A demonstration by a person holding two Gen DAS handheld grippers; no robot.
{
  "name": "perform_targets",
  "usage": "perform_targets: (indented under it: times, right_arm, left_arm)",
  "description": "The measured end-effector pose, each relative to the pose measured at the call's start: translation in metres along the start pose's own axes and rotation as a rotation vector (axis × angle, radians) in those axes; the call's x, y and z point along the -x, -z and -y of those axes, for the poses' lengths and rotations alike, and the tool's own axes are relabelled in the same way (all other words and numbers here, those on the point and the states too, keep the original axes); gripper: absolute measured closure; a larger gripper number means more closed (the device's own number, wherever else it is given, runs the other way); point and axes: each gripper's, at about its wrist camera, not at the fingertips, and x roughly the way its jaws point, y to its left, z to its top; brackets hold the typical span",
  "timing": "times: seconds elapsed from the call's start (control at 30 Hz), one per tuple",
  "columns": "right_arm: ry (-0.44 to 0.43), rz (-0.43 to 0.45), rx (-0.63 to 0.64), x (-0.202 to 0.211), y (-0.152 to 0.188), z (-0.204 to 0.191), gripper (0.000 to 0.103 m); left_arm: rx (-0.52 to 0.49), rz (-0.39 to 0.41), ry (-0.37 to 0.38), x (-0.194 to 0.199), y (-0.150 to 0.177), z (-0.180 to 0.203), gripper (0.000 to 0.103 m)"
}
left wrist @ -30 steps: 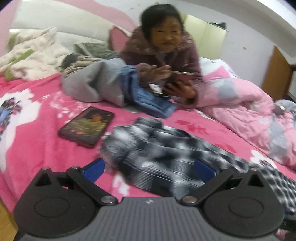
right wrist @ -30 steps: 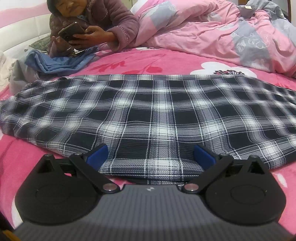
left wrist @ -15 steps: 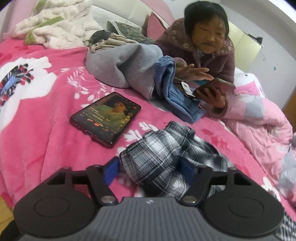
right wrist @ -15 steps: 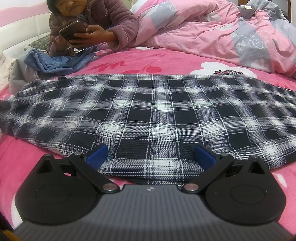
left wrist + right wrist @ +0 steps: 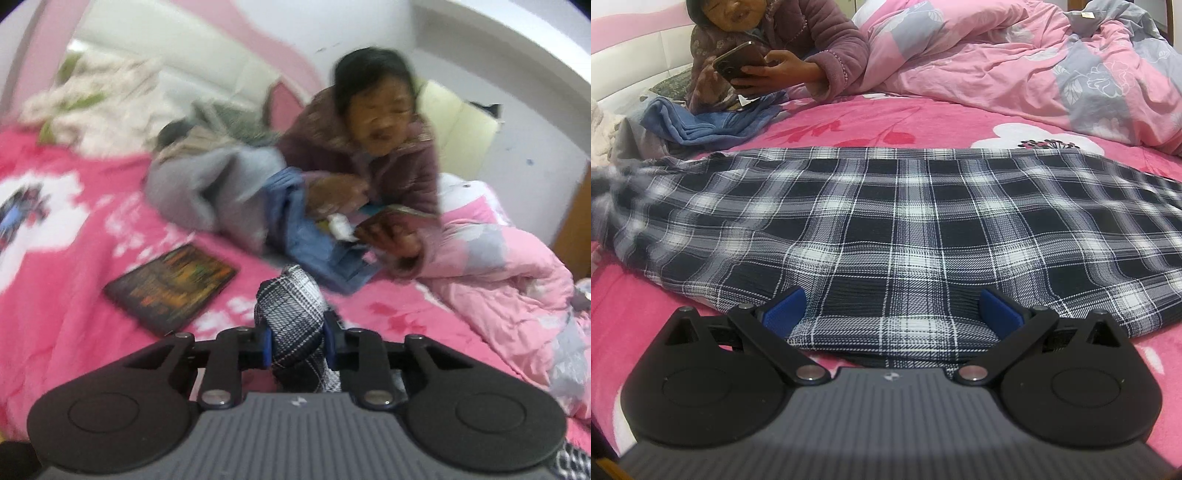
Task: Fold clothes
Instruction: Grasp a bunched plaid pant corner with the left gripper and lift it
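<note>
The left claw [image 5: 297, 345] is clamping a bunched end of the black-and-white plaid garment [image 5: 905, 236], its blue pads [image 5: 265, 347] pressing the fabric from both sides so that a rounded wad is sticking up between them. The right claw [image 5: 892, 310] is sitting with its blue pads [image 5: 785, 308] spread wide apart, resting on the near hem of the same garment and gripping nothing.

The plaid garment is lying spread flat across the pink floral bedspread [image 5: 849, 122], running from left to right in the right wrist view; its far left end is blurring and rising off the bed.

Compared with half a second ago, the left claw has drawn much closer together, going from loosely flanking the bunched cloth to squeezing it tight, and its whole view is now smearing with motion. One second ago that claw was wide apart over the loose end. The right claw is staying where it was, spread at the same width on the hem.

Beyond the left claw, a tablet [image 5: 170, 286] is lying face up on the bedspread, and behind it grey clothes [image 5: 207, 192] and a blue folded garment [image 5: 314, 236] are lying piled. A person in a purple padded jacket [image 5: 798, 37] is leaning on the bed holding a phone [image 5: 738, 62], and a pink-and-grey quilt [image 5: 1034, 66] is lying heaped on the right.
</note>
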Motion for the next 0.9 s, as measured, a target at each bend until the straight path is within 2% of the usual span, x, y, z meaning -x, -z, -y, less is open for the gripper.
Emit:
perform_targets:
  times: [0.13,0.27,0.4,0.53,0.6,0.63,0.7,0.73,0.8,0.9]
  right_arm:
    - [-0.003,0.002,-0.001,0.0,0.0,0.0,0.001]
    - [-0.005,0.004,-0.001,0.0,0.0,0.001,0.001]
    - [-0.008,0.005,-0.002,0.0,0.001,0.001,0.001]
    - [-0.009,0.008,-0.003,-0.001,0.0,0.002,0.001]
    - [-0.01,0.009,-0.003,-0.002,0.0,0.003,0.001]
    - [-0.01,0.01,-0.004,-0.002,0.0,0.003,0.001]
    - [-0.011,0.011,-0.004,-0.002,0.0,0.003,0.001]
    - [-0.011,0.011,-0.004,-0.002,0.0,0.004,0.001]
    - [-0.012,0.011,-0.005,-0.002,0.0,0.003,0.001]
    - [-0.033,-0.003,-0.006,0.0,-0.003,0.005,0.001]
  left_arm:
    - [-0.129,0.052,0.068,0.006,0.001,0.042,0.078]
    - [-0.298,0.043,0.174,0.011,0.016,0.086,0.078]
    - [-0.445,-0.022,0.263,0.009,0.043,0.118,0.079]
    - [-0.539,-0.169,0.317,-0.003,0.078,0.13,0.078]
    - [-0.591,-0.207,0.333,-0.006,0.095,0.131,0.071]
    - [-0.625,-0.193,0.342,-0.004,0.102,0.132,0.068]
    - [-0.663,-0.183,0.39,0.004,0.104,0.129,0.044]
    - [-0.682,-0.178,0.414,0.008,0.106,0.128,0.039]
    - [-0.658,-0.186,0.474,0.017,0.102,0.121,0.037]
    - [-0.605,-0.204,0.514,0.025,0.087,0.103,0.036]
